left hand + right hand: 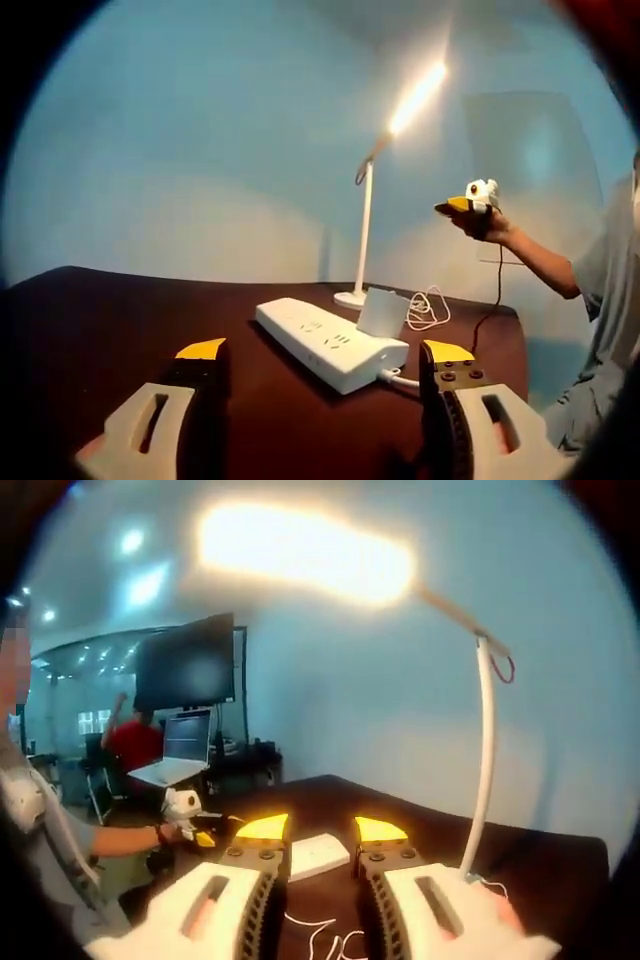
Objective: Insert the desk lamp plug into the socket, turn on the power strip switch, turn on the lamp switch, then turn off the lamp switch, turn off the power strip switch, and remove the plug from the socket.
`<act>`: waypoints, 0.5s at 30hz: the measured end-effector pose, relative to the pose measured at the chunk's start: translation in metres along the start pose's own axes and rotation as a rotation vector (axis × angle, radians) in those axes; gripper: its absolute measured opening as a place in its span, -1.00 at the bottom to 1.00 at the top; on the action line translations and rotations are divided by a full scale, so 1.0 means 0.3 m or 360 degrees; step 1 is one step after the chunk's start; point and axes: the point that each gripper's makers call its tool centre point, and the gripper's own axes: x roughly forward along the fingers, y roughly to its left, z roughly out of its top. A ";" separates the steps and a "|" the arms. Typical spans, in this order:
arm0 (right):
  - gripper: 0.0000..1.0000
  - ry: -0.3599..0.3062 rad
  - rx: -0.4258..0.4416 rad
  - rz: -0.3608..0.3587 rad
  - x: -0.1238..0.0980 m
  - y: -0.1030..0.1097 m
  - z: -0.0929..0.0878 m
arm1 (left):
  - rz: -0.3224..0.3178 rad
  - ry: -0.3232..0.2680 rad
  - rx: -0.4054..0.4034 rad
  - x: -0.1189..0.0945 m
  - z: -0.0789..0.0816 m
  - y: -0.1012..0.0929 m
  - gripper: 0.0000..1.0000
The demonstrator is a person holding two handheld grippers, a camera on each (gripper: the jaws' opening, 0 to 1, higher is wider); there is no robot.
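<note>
The white desk lamp (365, 215) stands on the dark table (110, 320), and its head (418, 98) is lit. In front of it lies a white power strip (330, 343) with a white plug block (380, 312) seated in its far end. My left gripper (323, 352) hovers low in front of the strip, open wide and empty. A hand holds my right gripper (472, 203) up in the air, right of the lamp stem. In the right gripper view, the right gripper (321, 829) is open a little and empty, below the glowing lamp head (305, 552), with the power strip (320, 855) beyond its jaws.
A loose white cord (428, 308) coils beside the lamp base (350, 298). A thin dark cable (497, 290) hangs past the table's right edge. Behind the table are a dark monitor (190, 665), a laptop (185, 745) and a person in red (130, 745).
</note>
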 end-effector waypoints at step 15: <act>-0.49 0.0092 0.0008 -0.0100 -0.032 0.000 0.035 | -0.0012 -0.0018 0.0004 0.004 0.004 -0.008 0.46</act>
